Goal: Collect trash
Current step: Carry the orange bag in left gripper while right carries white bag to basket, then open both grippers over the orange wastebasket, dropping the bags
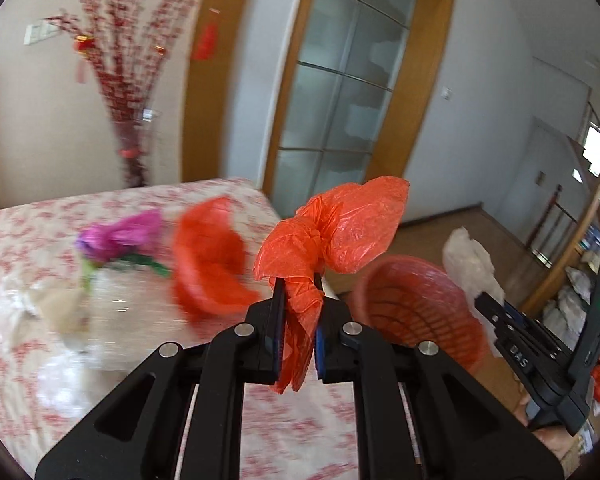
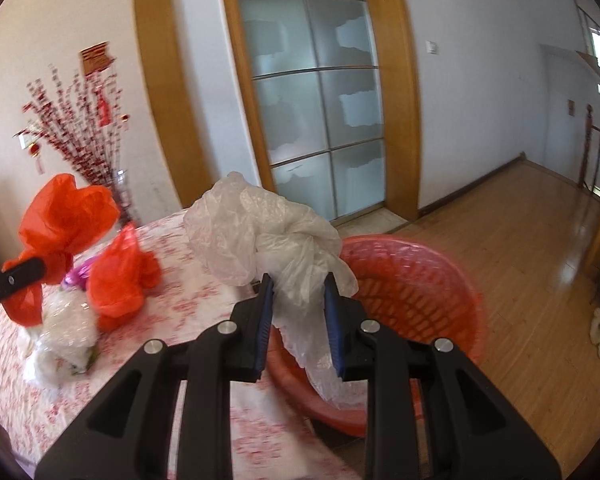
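My left gripper (image 1: 298, 280) is shut on a knotted orange plastic bag (image 1: 332, 224), held up above the table; it also shows in the right wrist view (image 2: 66, 216). My right gripper (image 2: 298, 280) is shut on a crumpled white plastic bag (image 2: 260, 232), held over the near rim of a red mesh basket (image 2: 420, 280). The basket (image 1: 416, 304) stands off the table's right edge. The right gripper (image 1: 480, 298) with its white bag (image 1: 472, 260) shows at the right of the left wrist view.
A floral-cloth table (image 1: 28, 232) holds another orange bag (image 1: 208, 260), a purple flower (image 1: 120, 236) and clear and white wrapping (image 1: 60, 312). A glass sliding door (image 2: 312, 100) stands behind. Wooden floor (image 2: 520, 240) lies to the right.
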Demonstrator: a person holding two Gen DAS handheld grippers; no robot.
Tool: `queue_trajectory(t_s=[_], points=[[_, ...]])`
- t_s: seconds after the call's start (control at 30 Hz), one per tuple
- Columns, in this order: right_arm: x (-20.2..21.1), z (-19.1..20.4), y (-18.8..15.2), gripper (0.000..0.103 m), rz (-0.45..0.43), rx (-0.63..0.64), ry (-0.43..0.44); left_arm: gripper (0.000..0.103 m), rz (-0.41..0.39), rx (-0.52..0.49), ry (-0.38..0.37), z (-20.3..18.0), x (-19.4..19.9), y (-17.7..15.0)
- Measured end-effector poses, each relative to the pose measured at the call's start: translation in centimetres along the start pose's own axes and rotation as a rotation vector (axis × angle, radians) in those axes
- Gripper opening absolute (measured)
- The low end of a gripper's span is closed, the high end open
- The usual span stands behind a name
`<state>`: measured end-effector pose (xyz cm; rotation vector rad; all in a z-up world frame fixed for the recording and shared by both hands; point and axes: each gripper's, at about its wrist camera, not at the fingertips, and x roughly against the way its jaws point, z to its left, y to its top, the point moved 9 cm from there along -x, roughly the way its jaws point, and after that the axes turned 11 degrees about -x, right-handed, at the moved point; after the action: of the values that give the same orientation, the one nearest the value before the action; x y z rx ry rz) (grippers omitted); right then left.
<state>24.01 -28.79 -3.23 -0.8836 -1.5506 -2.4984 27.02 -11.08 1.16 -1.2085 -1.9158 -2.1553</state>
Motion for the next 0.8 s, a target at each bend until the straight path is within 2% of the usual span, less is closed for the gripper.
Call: queue_trajectory(t_s=[0.37, 0.53, 0.8], points=[[-2.1, -6.7, 1.0, 0.025, 0.013, -0.083, -0.084, 0.011, 0.081, -0.038, -0.157, -8.4, -7.1, -0.4], [-3.6, -8.4, 1.2, 0.025, 0.025, -0.119, -0.1, 0.011, 0.122, -0.069, -0.196, -11.6, -9.5, -1.2], [-5.8, -10.7, 1.4, 0.025, 0.043, -0.159, -0.109, 0.011, 0.177, -0.092, -0.246, -14.7, -12.5, -2.0]])
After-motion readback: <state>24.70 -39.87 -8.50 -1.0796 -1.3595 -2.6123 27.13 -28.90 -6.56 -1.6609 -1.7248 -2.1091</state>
